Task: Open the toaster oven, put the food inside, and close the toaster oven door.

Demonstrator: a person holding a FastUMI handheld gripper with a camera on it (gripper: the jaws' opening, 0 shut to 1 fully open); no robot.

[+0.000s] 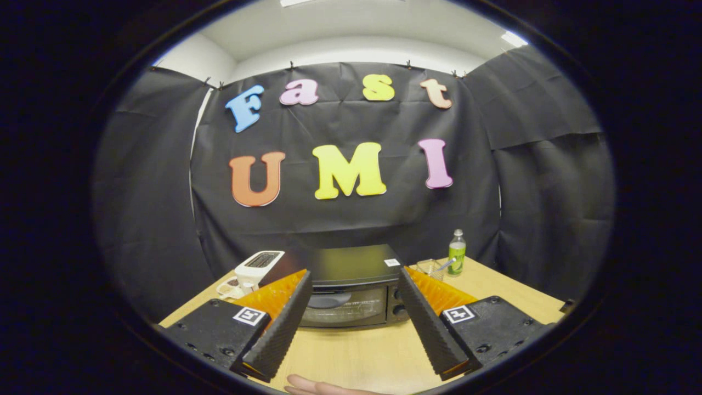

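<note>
One black toaster oven [351, 288] with a dark glass door sits on a pale wooden table [356, 351], its door closed; something rounded shows dimly behind the glass. It stands beyond the fingers, framed in the gap between them.

One gripper [355, 277] hovers above the near part of the table, tilted slightly down toward the oven. Its two fingers [279, 329] are long black wedges with ribbed rubber faces and orange plastic backs, spread wide apart and holding nothing. Each finger base carries one square black-and-white marker.

To the left of the oven stands one white boxy appliance [258, 266] with a dark slotted top. To the far right stand one clear glass [428, 267] and, just beside it, one small green plastic bottle [456, 252] with a white cap.

At the near edge of the table, part of one hand [318, 387] rests flat.
</note>
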